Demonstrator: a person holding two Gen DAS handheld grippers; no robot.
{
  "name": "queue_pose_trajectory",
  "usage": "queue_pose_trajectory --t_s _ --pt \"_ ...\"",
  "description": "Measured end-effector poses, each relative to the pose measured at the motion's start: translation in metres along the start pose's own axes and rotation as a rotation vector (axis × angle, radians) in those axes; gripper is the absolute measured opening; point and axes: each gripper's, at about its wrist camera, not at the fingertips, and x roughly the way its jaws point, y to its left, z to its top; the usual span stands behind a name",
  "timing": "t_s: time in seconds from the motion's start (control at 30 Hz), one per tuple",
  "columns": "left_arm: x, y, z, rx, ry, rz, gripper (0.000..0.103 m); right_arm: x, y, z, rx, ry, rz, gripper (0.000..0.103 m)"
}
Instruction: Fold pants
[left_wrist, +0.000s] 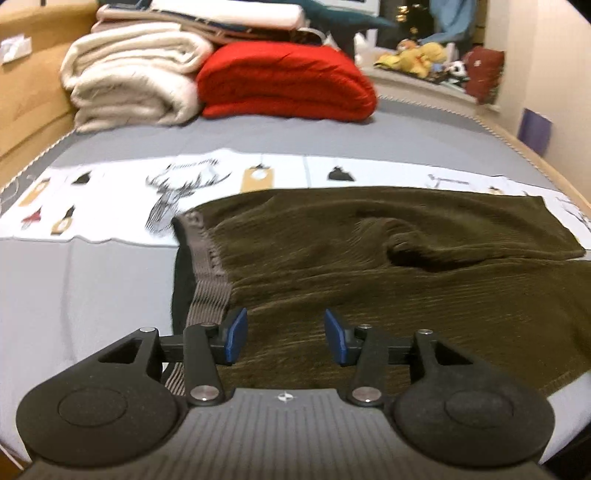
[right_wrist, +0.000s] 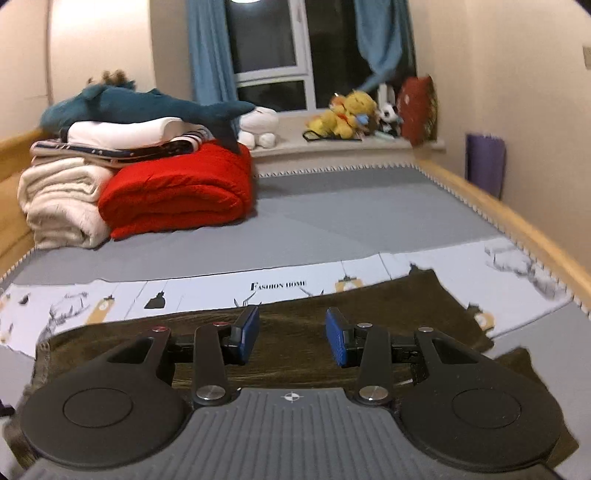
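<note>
Left wrist view first: the left gripper (left_wrist: 286, 334) hangs above the pants (left_wrist: 369, 266), its blue pads (left_wrist: 236, 334) parted roughly halfway with nothing between them, only olive corduroy showing below the gap. The pants lie flat across the bed (left_wrist: 92, 295), waistband (left_wrist: 207, 273) at nine o'clock of the cloth, its grey ribbed lining turned out. One leg sits folded over the other, a rumpled hollow at about two o'clock from the pads. A white printed sheet (left_wrist: 110, 192) runs under the far edge. At twelve o'clock, well beyond, a red blanket (left_wrist: 284, 81) sits just beside a cream blanket (left_wrist: 129, 81) at eleven.

Over to the right wrist view: the right gripper (right_wrist: 291, 338) also stands partly open and empty, pads (right_wrist: 338, 339) clear of the fabric. The pants (right_wrist: 295, 328) spread beneath it, the far edge lying on the printed sheet (right_wrist: 221, 291). At ten o'clock, a plush shark (right_wrist: 129, 107) tops the stacked bedding; at one o'clock, soft toys (right_wrist: 347, 114) crowd the windowsill.
</note>
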Motion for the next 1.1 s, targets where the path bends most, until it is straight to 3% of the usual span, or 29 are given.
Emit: queue_pose_trajectory --t_s 0.1,0.2,0.47,0.8,0.9,1.0,1.03,1.1 --pt "0.002 -0.005 0.000 0.010 -0.013 -0.013 0.052 0.012 -0.003 -0.011 0.016 0.072 -0.002 0.042" --pt "0.009 -0.004 0.001 0.002 -0.015 -0.035 0.052 0.011 0.000 -0.010 -0.014 0.048 -0.028 0.042" --pt "0.016 0.004 0.001 -0.030 0.008 -0.036 0.055 0.021 0.008 -0.019 -0.114 0.103 -0.048 0.042" --pt "0.017 0.008 0.002 -0.053 0.017 -0.029 0.055 0.026 0.004 -0.017 -0.077 0.117 -0.070 0.042" --pt "0.017 0.007 0.004 -0.064 -0.004 -0.024 0.050 0.025 0.007 -0.017 -0.082 0.113 -0.066 0.042" --pt "0.020 0.004 0.010 -0.054 -0.044 0.011 0.036 0.025 0.008 -0.019 -0.098 0.112 -0.055 0.042" --pt "0.022 0.003 0.013 -0.045 -0.044 0.019 0.029 0.027 0.009 -0.020 -0.106 0.119 -0.052 0.042" --pt "0.033 0.001 0.020 -0.056 -0.008 0.025 0.026 0.030 0.010 -0.021 -0.134 0.132 -0.051 0.042"
